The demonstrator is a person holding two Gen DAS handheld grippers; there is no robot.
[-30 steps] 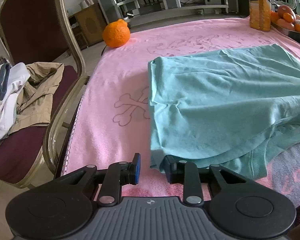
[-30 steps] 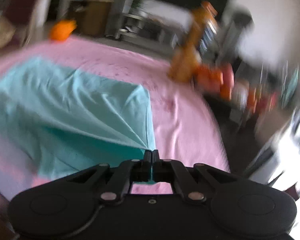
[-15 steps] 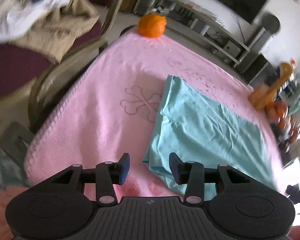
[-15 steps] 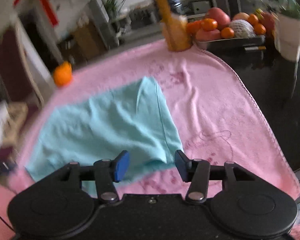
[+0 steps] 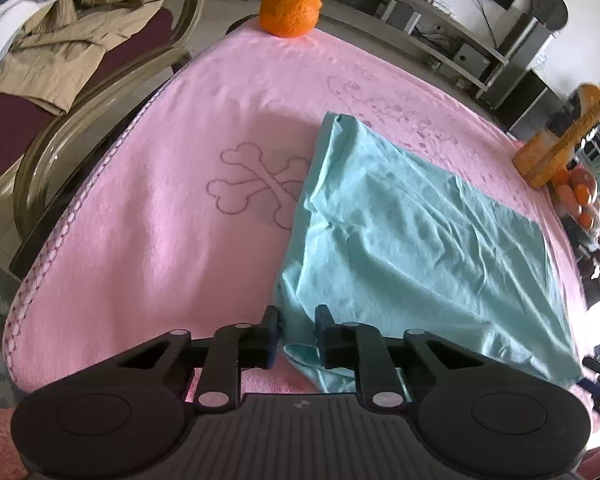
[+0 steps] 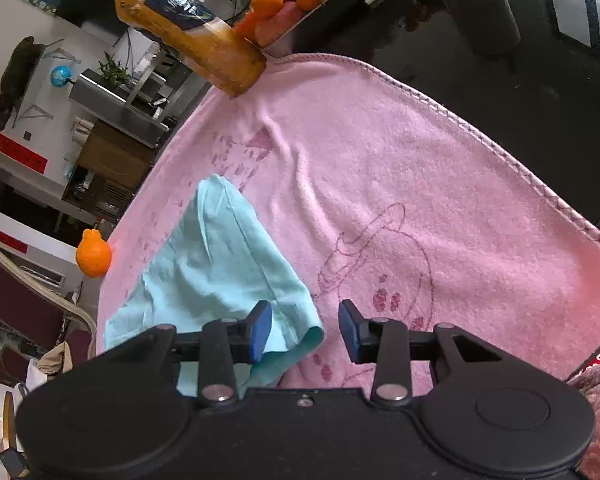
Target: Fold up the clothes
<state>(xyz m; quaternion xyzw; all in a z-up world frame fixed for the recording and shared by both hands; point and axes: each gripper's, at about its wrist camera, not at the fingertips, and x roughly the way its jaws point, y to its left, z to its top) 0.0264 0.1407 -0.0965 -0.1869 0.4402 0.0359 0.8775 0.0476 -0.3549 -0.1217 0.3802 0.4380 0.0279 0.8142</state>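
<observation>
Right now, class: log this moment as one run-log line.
task: fold clothes | left gripper: open, at teal garment corner | right gripper: open, at other corner | garment: flat on pink towel

Smooth, matt teal shirt [image 5: 412, 236] is lying on the fluffy pink towel [image 5: 172, 216]; beside it, a chair's [image 5: 80, 120] frame is gleaming glossily.
</observation>
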